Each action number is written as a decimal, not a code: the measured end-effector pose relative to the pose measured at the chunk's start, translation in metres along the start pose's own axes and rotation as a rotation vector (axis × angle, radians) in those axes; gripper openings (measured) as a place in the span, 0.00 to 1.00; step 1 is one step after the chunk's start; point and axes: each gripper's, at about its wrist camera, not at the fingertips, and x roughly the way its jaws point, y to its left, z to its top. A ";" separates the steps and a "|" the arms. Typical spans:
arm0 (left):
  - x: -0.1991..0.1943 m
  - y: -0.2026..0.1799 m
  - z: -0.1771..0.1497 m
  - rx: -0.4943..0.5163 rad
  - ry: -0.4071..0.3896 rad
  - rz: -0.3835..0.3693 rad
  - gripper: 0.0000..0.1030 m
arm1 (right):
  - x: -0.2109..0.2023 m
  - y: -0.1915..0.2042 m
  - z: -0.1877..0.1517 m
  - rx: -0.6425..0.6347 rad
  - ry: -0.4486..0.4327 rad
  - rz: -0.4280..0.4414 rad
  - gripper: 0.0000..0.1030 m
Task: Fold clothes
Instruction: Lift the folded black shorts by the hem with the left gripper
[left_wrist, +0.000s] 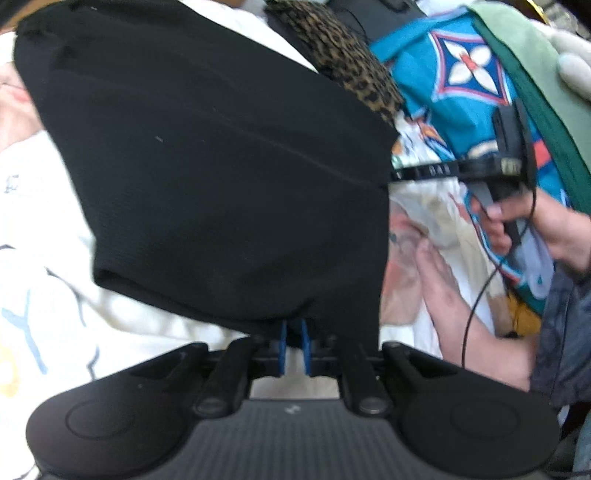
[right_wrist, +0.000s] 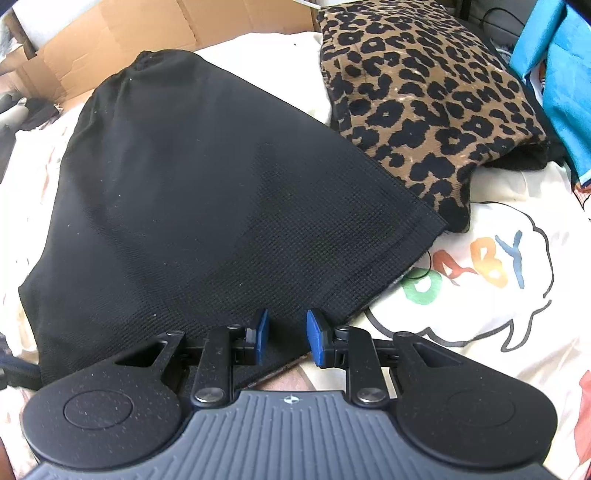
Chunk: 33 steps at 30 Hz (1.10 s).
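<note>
Black garment (right_wrist: 192, 192), one; leopard garment (right_wrist: 421, 92), one.

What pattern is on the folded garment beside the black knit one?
Leopard print, black spots on brown; clearest in the right wrist view.

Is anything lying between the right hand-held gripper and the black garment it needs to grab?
Nothing visible does. The right hand-held gripper is open, with its blue pads right over the near hem of the black garment. The leopard-print garment lies off to the side, clear of that path.
</note>
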 end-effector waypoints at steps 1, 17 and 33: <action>0.001 0.000 -0.001 -0.016 0.005 -0.019 0.10 | 0.000 -0.001 0.000 0.003 0.001 0.002 0.29; 0.030 0.016 -0.017 -0.310 0.038 -0.223 0.25 | -0.008 -0.009 0.001 0.048 -0.039 0.004 0.29; 0.053 0.010 -0.027 -0.408 0.051 -0.261 0.03 | -0.012 -0.033 0.002 0.134 -0.082 -0.038 0.31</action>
